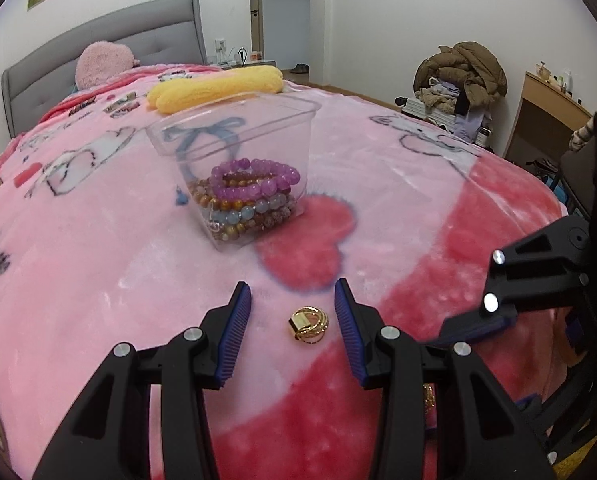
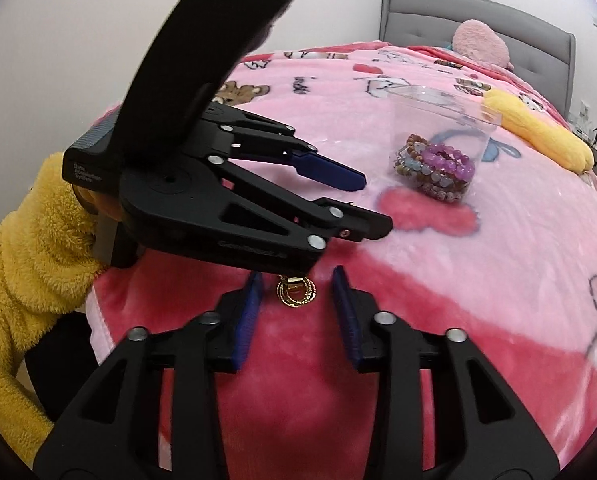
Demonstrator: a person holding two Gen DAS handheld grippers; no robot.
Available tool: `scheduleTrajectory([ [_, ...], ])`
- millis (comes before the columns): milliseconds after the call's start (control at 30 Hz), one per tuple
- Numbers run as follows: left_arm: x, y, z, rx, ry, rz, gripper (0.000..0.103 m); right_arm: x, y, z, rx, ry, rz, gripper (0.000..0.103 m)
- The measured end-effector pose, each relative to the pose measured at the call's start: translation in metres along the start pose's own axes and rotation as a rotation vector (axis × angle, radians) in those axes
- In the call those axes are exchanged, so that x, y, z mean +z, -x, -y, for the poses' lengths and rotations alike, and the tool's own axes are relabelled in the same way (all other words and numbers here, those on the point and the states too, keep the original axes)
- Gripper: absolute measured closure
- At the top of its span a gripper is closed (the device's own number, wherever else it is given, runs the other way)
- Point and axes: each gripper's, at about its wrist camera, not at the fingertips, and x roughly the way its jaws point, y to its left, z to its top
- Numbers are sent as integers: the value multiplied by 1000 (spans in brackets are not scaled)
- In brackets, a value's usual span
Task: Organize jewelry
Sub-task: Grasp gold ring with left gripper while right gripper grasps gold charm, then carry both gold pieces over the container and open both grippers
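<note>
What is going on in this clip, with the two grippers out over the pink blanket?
A person is sorting jewelry on a pink plush blanket. The left gripper is open around a small gold multi-band ring lying on the blanket, not yet gripped. The right gripper is open too, facing another gold piece. A clear plastic container already holds several beaded bracelets.
</note>
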Motion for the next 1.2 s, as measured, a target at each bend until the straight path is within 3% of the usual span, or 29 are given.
scheduleTrajectory([
  [200,-2,-1,-6,20,39,5,85,3,-3,-4,-16,12,-18,87],
  [700,3,30,-12,5,75,111,86,7,21,0,-29,-16,19,88],
  [1200,42,74,-26,-13,132,264,86,56,71,46,-144,-91,220,88],
])
